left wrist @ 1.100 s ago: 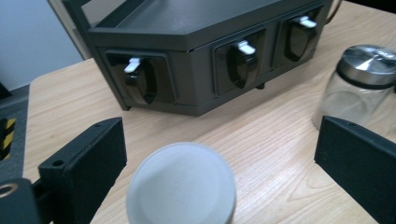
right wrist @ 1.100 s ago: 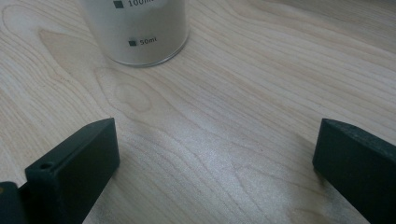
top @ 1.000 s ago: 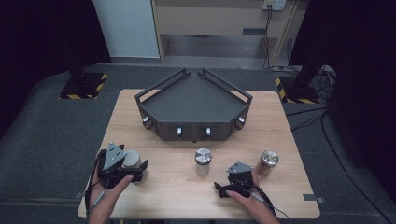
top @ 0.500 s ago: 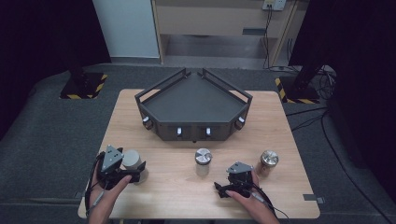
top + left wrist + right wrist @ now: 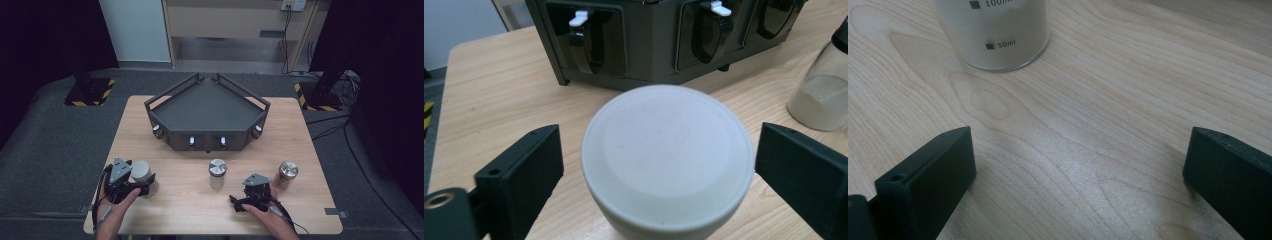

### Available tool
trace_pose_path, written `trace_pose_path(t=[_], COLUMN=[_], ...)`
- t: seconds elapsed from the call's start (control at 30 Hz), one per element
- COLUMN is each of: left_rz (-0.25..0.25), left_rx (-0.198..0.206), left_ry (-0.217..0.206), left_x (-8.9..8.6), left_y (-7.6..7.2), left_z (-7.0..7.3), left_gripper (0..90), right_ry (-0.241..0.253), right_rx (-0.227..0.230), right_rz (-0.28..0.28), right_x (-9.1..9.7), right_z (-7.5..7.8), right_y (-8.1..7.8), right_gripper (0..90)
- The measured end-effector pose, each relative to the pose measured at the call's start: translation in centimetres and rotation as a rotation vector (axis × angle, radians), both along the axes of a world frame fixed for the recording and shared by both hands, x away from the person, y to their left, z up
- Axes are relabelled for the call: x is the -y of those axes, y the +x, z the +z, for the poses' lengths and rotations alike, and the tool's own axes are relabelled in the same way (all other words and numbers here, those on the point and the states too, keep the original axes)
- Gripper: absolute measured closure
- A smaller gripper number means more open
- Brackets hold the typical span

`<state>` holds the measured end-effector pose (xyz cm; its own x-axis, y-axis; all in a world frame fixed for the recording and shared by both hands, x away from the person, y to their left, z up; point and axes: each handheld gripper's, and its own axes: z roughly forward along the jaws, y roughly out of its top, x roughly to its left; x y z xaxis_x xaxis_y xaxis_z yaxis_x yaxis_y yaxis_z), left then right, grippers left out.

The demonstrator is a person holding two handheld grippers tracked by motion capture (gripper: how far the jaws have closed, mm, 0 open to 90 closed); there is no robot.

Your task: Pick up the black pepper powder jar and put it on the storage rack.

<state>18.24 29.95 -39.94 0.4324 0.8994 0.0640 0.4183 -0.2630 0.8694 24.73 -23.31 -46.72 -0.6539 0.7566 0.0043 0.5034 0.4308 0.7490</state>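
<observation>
A white-lidded container [image 5: 667, 160] stands at the table's front left [image 5: 141, 172]. My left gripper [image 5: 659, 165] straddles it, and its jaws have just been closing. A narrow gap still shows on the left side, and the right jaw is almost at the rim. In the high view the left gripper [image 5: 140, 180] is held by a hand coming from below. My right gripper [image 5: 1078, 170] is open over bare wood, nothing between its jaws; in the high view it [image 5: 248, 191] rests front right. A powder-filled jar with volume marks [image 5: 998, 35] stands ahead of it to the left.
A dark angular rack [image 5: 207, 112] with white latches [image 5: 579, 20] fills the back middle of the wooden table [image 5: 300, 125]. A silver-lidded jar [image 5: 217, 172] stands in the front middle and a copper-lidded jar [image 5: 288, 172] to its right.
My left gripper has sunk slightly around the white-lidded container. The right gripper and the jars have stayed put.
</observation>
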Motion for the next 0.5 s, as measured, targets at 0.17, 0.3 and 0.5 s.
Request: trace_pose_path(t=[0.17, 0.3, 0.5], left_rz=[-0.009, -0.002, -0.001], left_rx=[-0.007, -0.004, 0.006], left_ry=[-0.009, -0.001, -0.009], left_x=[-0.1, 0.1, 0.0], left_y=[0.2, 0.2, 0.1], left_z=[-0.6, -0.8, -1.3], left_gripper=[11.5, 17.6, 29.1], right_ry=[0.000, 0.000, 0.000], right_rx=[0.000, 0.000, 0.000], right_rz=[0.000, 0.000, 0.000], right_x=[0.0, 0.0, 0.0], right_z=[0.0, 0.0, 0.0], right_y=[0.0, 0.0, 0.0], right_gripper=[0.5, 0.5, 0.5])
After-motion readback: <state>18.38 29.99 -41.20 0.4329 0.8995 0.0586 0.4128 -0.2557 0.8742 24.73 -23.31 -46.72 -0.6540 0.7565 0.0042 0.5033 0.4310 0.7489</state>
